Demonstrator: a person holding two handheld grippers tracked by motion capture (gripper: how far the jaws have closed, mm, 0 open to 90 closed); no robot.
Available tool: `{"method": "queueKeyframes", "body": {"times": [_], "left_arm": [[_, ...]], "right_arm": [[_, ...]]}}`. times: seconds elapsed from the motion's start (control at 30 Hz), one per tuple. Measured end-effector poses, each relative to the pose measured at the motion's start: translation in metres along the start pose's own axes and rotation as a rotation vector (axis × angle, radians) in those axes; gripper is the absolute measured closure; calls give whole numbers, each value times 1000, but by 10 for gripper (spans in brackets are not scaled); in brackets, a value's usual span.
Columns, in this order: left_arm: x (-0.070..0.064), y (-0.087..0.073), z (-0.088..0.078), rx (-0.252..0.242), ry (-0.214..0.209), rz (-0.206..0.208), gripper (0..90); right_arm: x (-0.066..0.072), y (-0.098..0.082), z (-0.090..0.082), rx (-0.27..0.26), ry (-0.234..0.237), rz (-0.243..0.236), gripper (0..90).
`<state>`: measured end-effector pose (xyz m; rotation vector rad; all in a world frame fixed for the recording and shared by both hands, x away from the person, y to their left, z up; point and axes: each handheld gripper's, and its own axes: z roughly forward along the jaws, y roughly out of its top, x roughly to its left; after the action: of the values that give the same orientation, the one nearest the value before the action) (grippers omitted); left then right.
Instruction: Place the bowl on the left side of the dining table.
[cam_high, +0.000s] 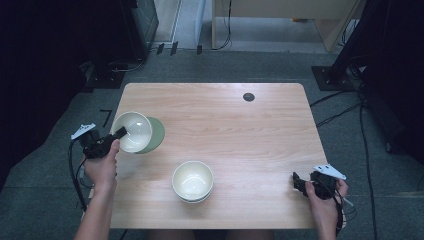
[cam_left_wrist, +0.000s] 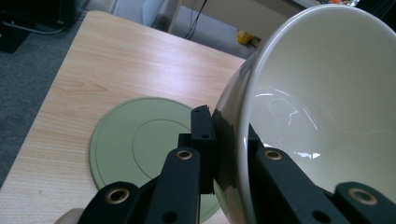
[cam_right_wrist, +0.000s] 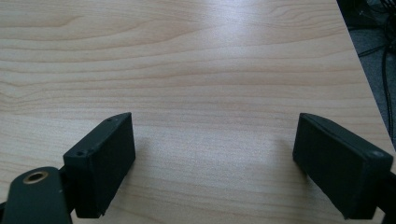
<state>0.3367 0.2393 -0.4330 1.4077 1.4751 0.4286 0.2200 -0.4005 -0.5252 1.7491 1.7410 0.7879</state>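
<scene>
The left gripper's fingers are pinching the rim of a white bowl, holding it tilted over a green plate near the table's left edge, while the right gripper is hovering wide open and empty by the right edge. With such a thin rim grip, the glazed bowl could be slipping or swinging down onto the plate. Stacked bowls are sitting near the front edge; I cannot tell how many.

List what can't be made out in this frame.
- Part of the green plate, high view: covered by the held bowl.
- How many bowls sit in the near stack, high view: the top bowl hides those below.
- Small dark spot on the table, high view: too small to identify.
</scene>
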Motion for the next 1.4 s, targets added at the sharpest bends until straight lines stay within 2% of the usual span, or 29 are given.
{"method": "queueKeyframes", "body": {"times": [0.17, 0.33, 0.37, 0.4, 0.47, 0.6, 0.73, 0.8, 0.83, 0.9, 0.93, 0.97, 1.03, 1.07, 1.4], "left_arm": [[5, 3, 11, 39, 26, -5, 844], [15, 7, 23, 90, 58, -35, 844], [17, 9, 29, 119, 72, -43, 844], [17, 9, 29, 119, 72, -43, 844], [21, 11, 35, 154, 78, -65, 844], [30, 15, 48, 235, 68, -137, 844], [34, 19, 59, 299, 91, -159, 844], [36, 20, 64, 321, 98, -169, 844], [37, 22, 68, 337, 117, -165, 844], [38, 22, 71, 340, 119, -175, 844], [40, 22, 73, 348, 111, -192, 844], [44, 22, 76, 353, 101, -229, 844], [44, 22, 78, 352, 111, -229, 845], [45, 21, 81, 361, 136, -220, 844], [46, 16, 93, 407, 192, -198, 844]], "right_arm": [[0, 0, 0, 0, 0, 0, 126], [0, 0, 0, 0, 1, -1, 125], [0, 0, 0, 0, 0, -2, 125], [0, 0, 0, 0, 0, -2, 125], [0, 0, 0, 1, 1, -1, 125], [0, 0, 0, 1, 1, -1, 125], [0, 0, 0, 1, 1, -1, 125], [0, 0, 0, 1, 1, -1, 125], [0, 0, 0, 1, 1, -1, 125], [0, 0, 0, 0, 0, -2, 125], [0, 0, 0, 1, 1, -1, 125], [0, 0, 0, 1, 1, -1, 125], [0, 0, 0, 1, 1, -1, 125], [0, 0, 0, 1, 1, -1, 125], [0, 0, 0, 1, 1, -1, 125]]}}
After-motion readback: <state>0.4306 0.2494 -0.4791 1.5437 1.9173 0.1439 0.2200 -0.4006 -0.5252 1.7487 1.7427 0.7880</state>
